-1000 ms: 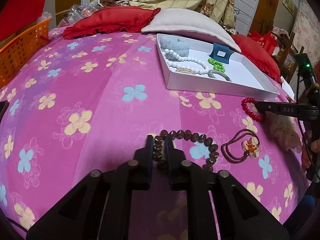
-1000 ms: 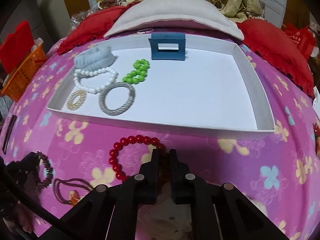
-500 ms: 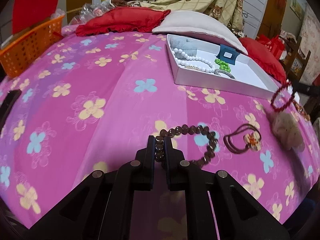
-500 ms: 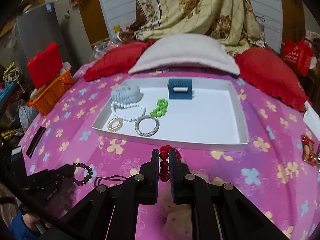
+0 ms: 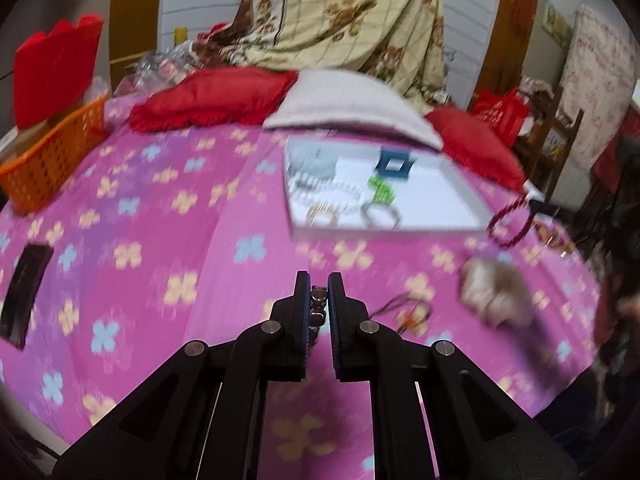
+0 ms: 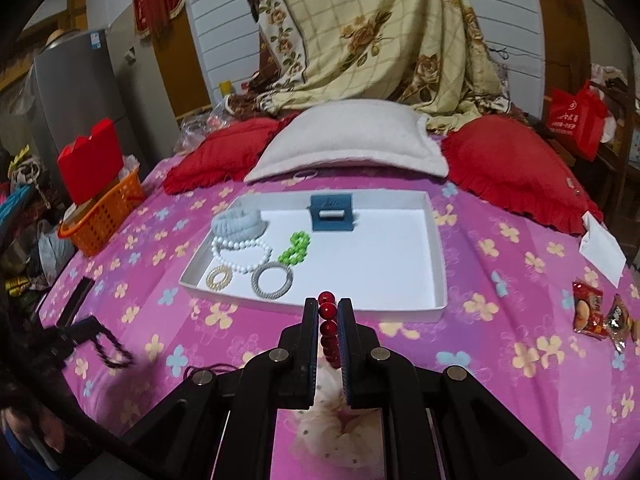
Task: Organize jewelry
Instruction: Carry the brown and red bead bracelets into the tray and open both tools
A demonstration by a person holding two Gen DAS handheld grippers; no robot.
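A: So, starting left of the white tray: what is the left claw doing?

B: It is clenched on the dark bead bracelet; a few beads show between the two fingers, and from the other camera the loop dangles above the bed, well to the left of the tray and nearer than it.

A: How should it handle?

B: Light and limp, I'd say. Beads on a cord swing freely and can roll in a pinch, so a grip across two or three beads looks safer than on one.

A: And right of that?

B: The right claw is closed on the red bead bracelet, just in front of the tray's near wall, with the beads stacked in a column between the fingers. The left camera shows its loop hanging beside the tray's right corner.

A: Fragile?

B: Probably glossy and slippery; lower it in, don't drop it. The tray's right half is bare, away from the white pearl strand and green beads.
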